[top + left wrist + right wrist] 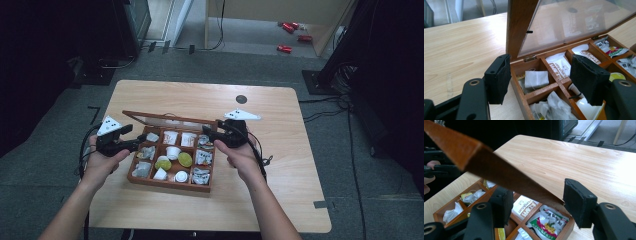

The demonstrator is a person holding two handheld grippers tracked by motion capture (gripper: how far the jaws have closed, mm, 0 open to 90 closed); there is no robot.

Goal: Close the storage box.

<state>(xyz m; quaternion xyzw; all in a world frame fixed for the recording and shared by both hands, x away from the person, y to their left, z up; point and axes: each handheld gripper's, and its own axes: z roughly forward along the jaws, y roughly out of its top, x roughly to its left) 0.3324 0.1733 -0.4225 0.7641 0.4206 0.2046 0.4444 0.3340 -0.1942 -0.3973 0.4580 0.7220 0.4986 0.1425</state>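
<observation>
A wooden compartment box (170,183) stands on the table with its glass lid (170,120) raised at the back. It holds tea bags (536,78), printed sachets (546,220), white pods (172,152) and green pods (185,159). My left gripper (136,142) is at the box's left side. It is open (541,82), one jaw outside the left wall and the other above the compartments. My right gripper (210,134) is at the lid's right end. It is open (539,202), and the lid's wooden edge (499,173) runs between its jaws without being pressed.
The light wooden table (280,165) has bare room right of and in front of the box. A dark round hole (241,99) lies near its far edge. Red objects (290,37) lie on the floor beyond, with dark equipment on both sides.
</observation>
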